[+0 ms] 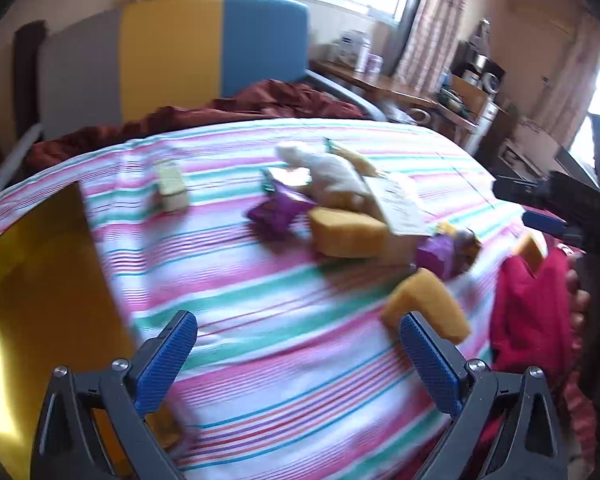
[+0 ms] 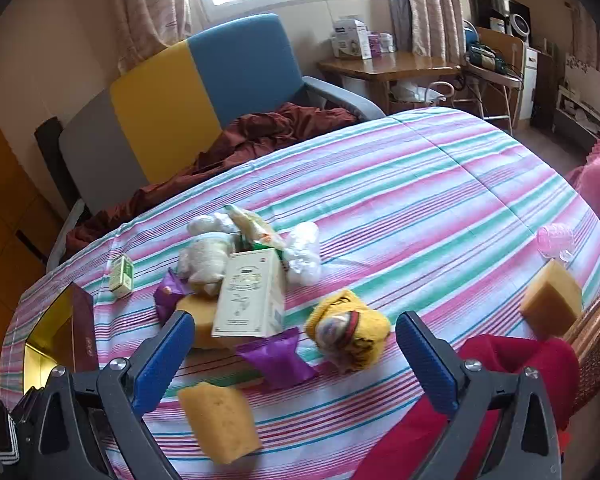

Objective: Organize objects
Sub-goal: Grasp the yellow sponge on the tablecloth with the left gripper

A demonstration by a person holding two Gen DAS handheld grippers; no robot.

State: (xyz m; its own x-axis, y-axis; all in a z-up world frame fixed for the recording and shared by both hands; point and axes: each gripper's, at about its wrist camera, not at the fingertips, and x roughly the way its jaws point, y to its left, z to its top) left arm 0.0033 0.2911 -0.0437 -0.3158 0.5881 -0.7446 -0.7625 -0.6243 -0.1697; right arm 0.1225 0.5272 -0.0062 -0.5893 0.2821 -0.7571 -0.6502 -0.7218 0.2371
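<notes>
Left gripper (image 1: 298, 354), jaws wide and empty; a yellow sponge (image 1: 426, 306) lies just beyond its right finger on the striped bedspread (image 1: 260, 300). Right gripper (image 2: 296, 354), likewise wide and empty, with another sponge (image 2: 220, 420) below its left finger.

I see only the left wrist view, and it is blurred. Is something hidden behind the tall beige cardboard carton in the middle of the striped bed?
Observer: Yes. A crumpled clear plastic bag lies just behind the beige cardboard carton.
Operator: And near the right edge of the bed, is there anything I do not see?
Observer: A pink transparent plastic cup sits there, just beyond a yellow sponge block.
</notes>
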